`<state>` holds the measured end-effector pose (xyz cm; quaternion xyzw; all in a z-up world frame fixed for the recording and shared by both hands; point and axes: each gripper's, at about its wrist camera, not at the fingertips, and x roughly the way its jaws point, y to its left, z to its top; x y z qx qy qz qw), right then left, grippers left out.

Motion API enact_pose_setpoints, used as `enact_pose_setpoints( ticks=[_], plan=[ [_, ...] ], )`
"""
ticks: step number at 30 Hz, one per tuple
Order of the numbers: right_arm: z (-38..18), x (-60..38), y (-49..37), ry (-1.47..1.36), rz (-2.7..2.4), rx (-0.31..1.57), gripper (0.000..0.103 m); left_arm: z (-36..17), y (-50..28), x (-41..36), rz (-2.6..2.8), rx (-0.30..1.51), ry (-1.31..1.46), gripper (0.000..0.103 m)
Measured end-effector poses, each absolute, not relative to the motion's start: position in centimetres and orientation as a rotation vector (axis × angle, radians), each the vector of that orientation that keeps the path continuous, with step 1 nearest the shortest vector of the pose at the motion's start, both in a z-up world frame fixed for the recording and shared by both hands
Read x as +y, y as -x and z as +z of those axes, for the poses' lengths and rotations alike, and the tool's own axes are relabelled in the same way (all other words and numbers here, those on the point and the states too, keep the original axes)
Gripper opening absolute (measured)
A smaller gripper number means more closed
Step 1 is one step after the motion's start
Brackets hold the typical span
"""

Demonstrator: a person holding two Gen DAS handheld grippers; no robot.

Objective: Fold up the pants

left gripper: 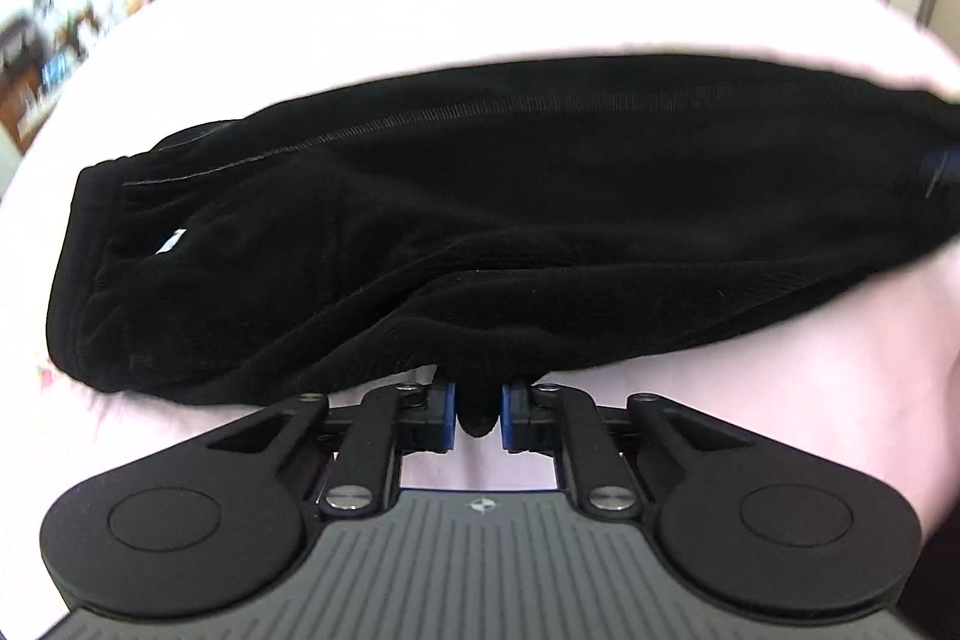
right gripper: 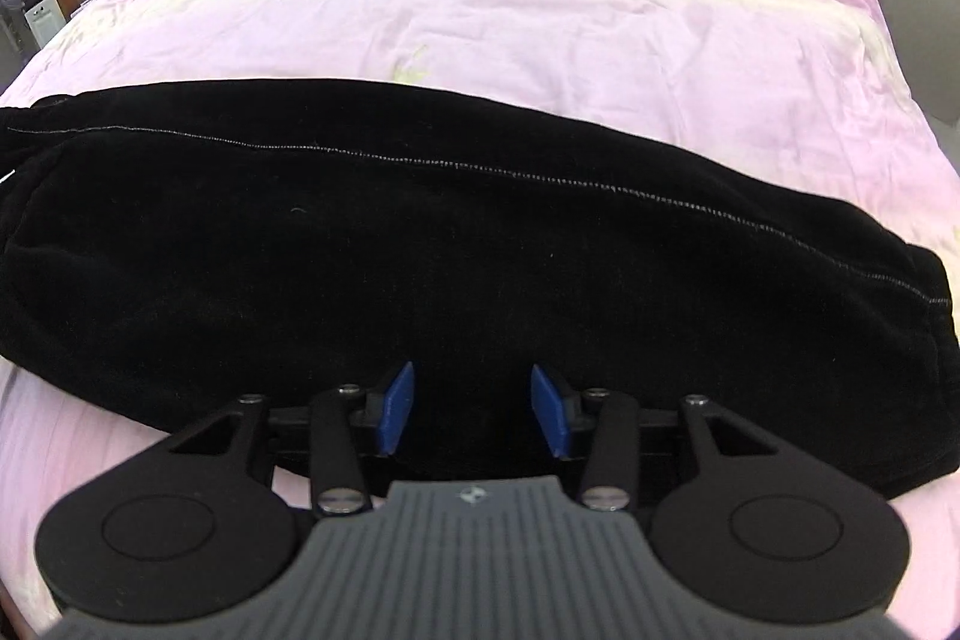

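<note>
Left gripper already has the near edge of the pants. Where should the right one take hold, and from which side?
Take the near edge of the pants, right below the open right gripper, coming from the near side. That edge lies loose on the pink sheet, as where the left gripper pinches a tuck.

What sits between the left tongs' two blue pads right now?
A pinched fold of the black pants, clamped by the left tongs; seen in the left wrist view.
</note>
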<state>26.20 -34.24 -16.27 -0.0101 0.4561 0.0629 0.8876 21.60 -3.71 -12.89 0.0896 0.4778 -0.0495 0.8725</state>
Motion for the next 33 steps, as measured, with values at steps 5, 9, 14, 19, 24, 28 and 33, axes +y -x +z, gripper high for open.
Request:
enact_pose_setpoints(
  ticks=[5, 9, 14, 19, 24, 28, 33],
  plan=[
    [-16.4, -34.8, -27.2, 0.085, 0.090, 0.978, 0.045, -11.1, -22.2, -2.1, -0.124, 1.198, -0.046, 0.011],
    [-17.4, -35.0, -27.5, 0.081, 0.080, 1.013, 0.045, -15.8, -23.1, -0.7, -0.094, 1.349, 0.086, 0.010],
    [-17.7, -34.5, -27.1, 0.118, 0.095, 1.013, 0.046, -21.6, -22.6, 0.1, -0.053, 1.475, 0.169, 0.010],
    [-17.2, -33.5, -28.0, 0.152, 0.110, 1.028, 0.048, -21.0, -22.9, -1.2, -0.135, 1.546, 0.077, 0.008],
    [-15.4, -30.9, -28.7, 0.151, 0.186, 0.985, 0.048, -17.6, -21.7, 0.3, -0.173, 1.443, 0.017, 0.013],
    [-14.4, -26.9, -29.3, 0.158, 0.316, 0.962, 0.047, -13.9, -22.3, 3.7, -0.138, 1.263, 0.036, 0.019],
    [-13.7, -20.4, -31.3, 0.157, 0.450, 0.944, 0.047, -11.4, -26.1, 8.8, -0.030, 1.109, 0.008, 0.034]
  ],
)
